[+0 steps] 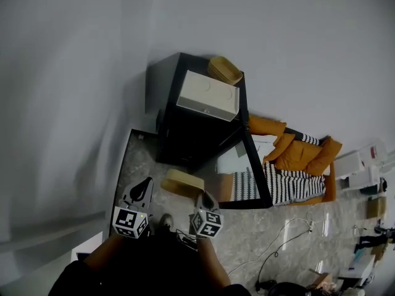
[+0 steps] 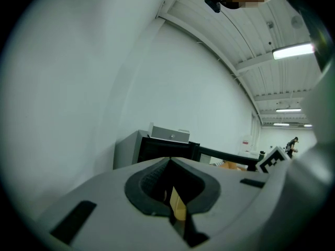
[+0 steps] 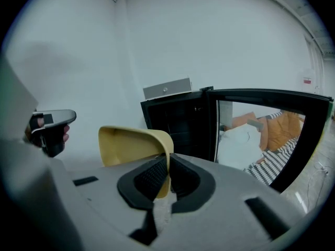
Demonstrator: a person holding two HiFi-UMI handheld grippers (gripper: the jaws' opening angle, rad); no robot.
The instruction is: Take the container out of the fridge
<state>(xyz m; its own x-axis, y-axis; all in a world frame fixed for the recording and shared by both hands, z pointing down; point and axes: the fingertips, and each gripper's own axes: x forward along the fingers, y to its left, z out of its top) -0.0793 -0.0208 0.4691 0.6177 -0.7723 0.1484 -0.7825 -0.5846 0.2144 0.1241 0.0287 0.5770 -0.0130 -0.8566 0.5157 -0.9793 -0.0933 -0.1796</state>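
Yellow plastic open-topped container (image 3: 131, 143) hangs outside the small black fridge (image 3: 178, 122), at the fridge's 6 o'clock in the head view, its rim clamped by the right gripper (image 3: 167, 163). Left gripper (image 2: 168, 161), at the container's 9 o'clock, has its tips together and seems empty.

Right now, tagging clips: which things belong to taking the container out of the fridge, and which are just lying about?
Job: yellow container, gripped by right gripper; open black fridge.
Lying about: white box and yellow basket atop fridge; orange cushions; striped blanket.
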